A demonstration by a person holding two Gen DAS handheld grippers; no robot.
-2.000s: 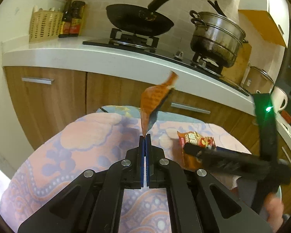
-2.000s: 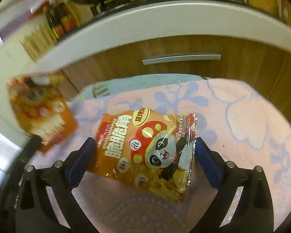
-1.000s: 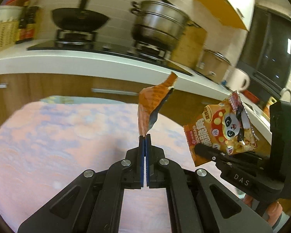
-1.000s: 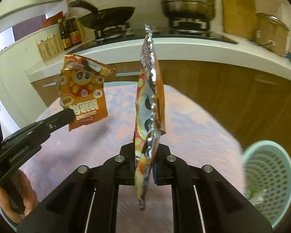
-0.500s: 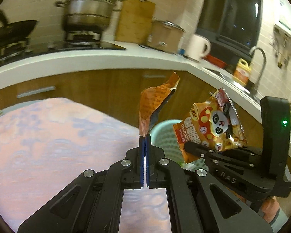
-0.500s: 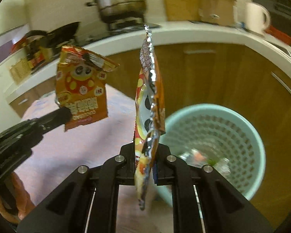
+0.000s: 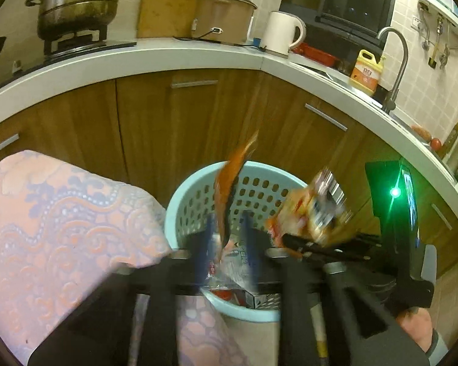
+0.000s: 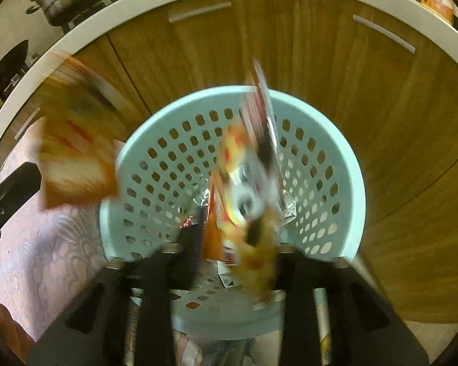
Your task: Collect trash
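Both claws have swung off the tablecloth [image 7: 61, 213] and now hang over the bin [image 8: 348, 164], so whatever I release falls in. My left claw [image 7: 226, 244] is spread, its orange wrapper [image 7: 229, 183] loose between the fingers; through the blur, my right claw [image 8: 235, 250] also looks parted around the panda snack bag [image 8: 244, 183].

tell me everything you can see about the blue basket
The light blue plastic basket is round, its wall pierced with rows of small holes below a smooth rim. It stands upright on the floor before the wooden cabinets, beside the patterned cloth. Wrappers already lie inside; two blurred snack packets hang over its opening.
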